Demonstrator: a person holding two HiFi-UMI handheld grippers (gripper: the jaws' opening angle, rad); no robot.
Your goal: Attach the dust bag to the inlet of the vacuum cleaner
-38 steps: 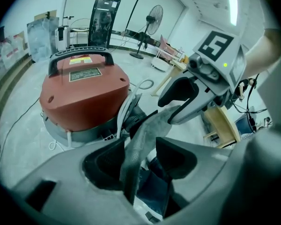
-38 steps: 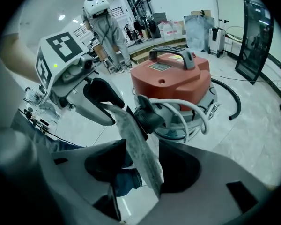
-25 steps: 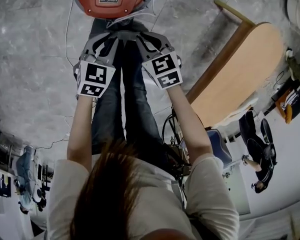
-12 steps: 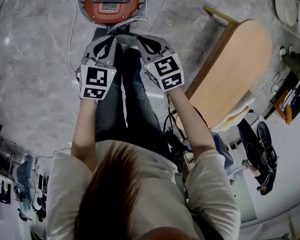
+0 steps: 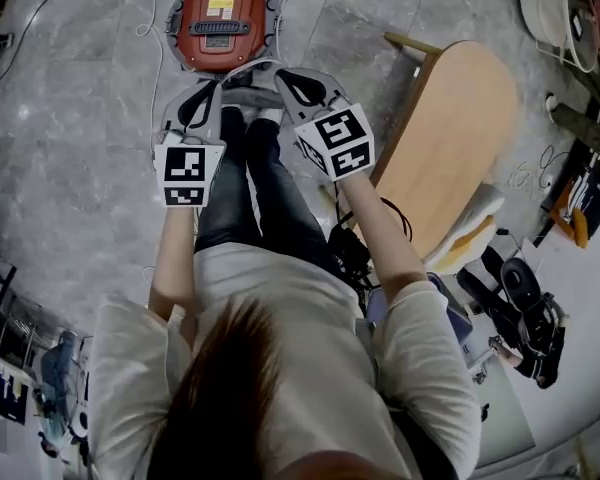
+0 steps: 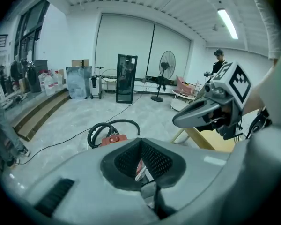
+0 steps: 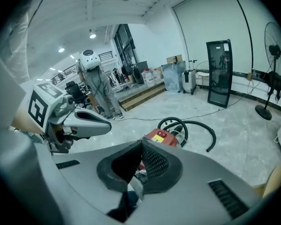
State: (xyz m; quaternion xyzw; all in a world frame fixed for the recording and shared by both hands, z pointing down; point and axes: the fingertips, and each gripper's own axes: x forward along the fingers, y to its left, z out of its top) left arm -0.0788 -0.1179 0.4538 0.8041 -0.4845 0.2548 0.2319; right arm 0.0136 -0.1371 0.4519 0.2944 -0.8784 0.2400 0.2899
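The left tongs (image 6: 140,144) and right tongs (image 7: 141,146) are hanging closed and empty, with the vacuum cleaner (image 5: 220,23) lying beyond their tips. No dust bag is showing, so fetching one is probably coming next.

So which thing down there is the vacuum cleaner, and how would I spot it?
Look at the grey stone floor just beyond the person's legs, left of the wooden table in the head view. The vacuum cleaner is the round red canister there, with a black hose curled behind it; no neighbour is red and round.
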